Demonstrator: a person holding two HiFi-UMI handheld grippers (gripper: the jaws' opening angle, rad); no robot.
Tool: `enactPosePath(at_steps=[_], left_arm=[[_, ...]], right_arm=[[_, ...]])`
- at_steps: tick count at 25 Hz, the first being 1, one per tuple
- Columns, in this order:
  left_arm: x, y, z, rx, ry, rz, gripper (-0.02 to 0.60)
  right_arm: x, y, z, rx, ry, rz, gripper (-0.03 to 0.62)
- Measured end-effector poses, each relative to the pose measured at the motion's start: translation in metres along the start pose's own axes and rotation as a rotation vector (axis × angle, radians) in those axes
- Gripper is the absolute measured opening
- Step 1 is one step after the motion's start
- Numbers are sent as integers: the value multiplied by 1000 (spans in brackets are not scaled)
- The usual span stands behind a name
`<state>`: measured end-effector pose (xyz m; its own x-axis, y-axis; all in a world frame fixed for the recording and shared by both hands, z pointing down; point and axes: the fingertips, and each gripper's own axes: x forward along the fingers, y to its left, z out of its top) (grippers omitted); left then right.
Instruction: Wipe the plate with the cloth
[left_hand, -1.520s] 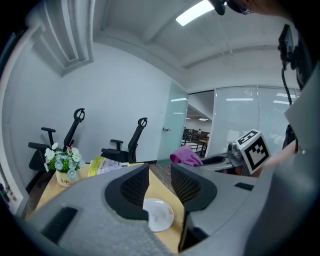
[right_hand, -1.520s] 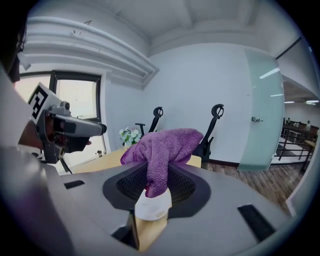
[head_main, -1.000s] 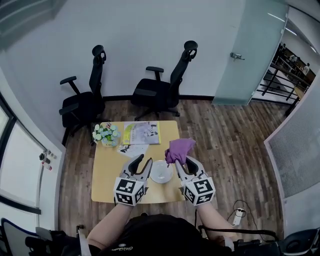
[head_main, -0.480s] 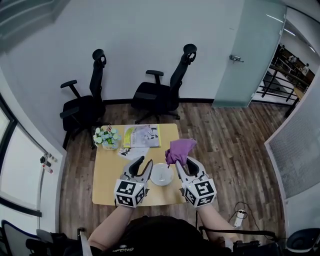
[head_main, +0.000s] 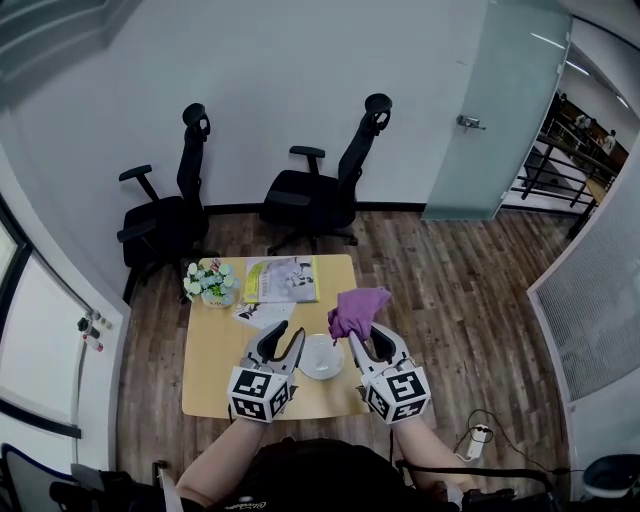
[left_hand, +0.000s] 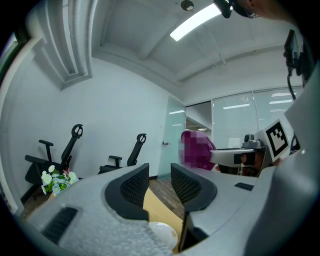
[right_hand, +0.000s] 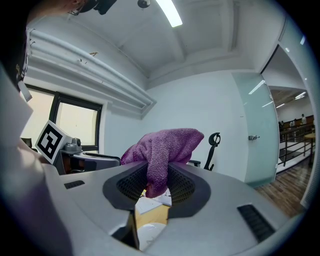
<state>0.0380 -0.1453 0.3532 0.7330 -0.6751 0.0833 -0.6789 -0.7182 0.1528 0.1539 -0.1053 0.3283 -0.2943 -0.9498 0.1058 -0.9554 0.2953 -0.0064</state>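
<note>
A white plate (head_main: 320, 357) sits on the wooden table (head_main: 215, 350) near its front edge, between my two grippers. My right gripper (head_main: 362, 333) is shut on a purple cloth (head_main: 357, 308), which bunches up above its jaws, held off the table just right of the plate. In the right gripper view the cloth (right_hand: 162, 150) is pinched in the right gripper (right_hand: 157, 182), with the plate (right_hand: 150, 235) below. My left gripper (head_main: 282, 335) stands open and holds nothing, just left of the plate. In the left gripper view the plate (left_hand: 162, 235) shows under the left gripper (left_hand: 160, 180).
A pot of flowers (head_main: 208, 278) stands at the table's far left corner, with a magazine (head_main: 282, 277) and loose papers beside it. Two black office chairs (head_main: 165, 215) (head_main: 320, 190) stand behind the table. A glass door (head_main: 490, 110) is at the back right.
Both grippers have drawn a little toward me. The cloth stays pinched in the right gripper, and the plate has not moved on the table.
</note>
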Motion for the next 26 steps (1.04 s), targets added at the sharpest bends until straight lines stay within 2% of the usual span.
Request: enactPosePath(at_steps=[26], left_arm=[[12, -2, -10, -11, 29, -13, 137]], right_arm=[[7, -1, -11, -19, 33, 24, 109]])
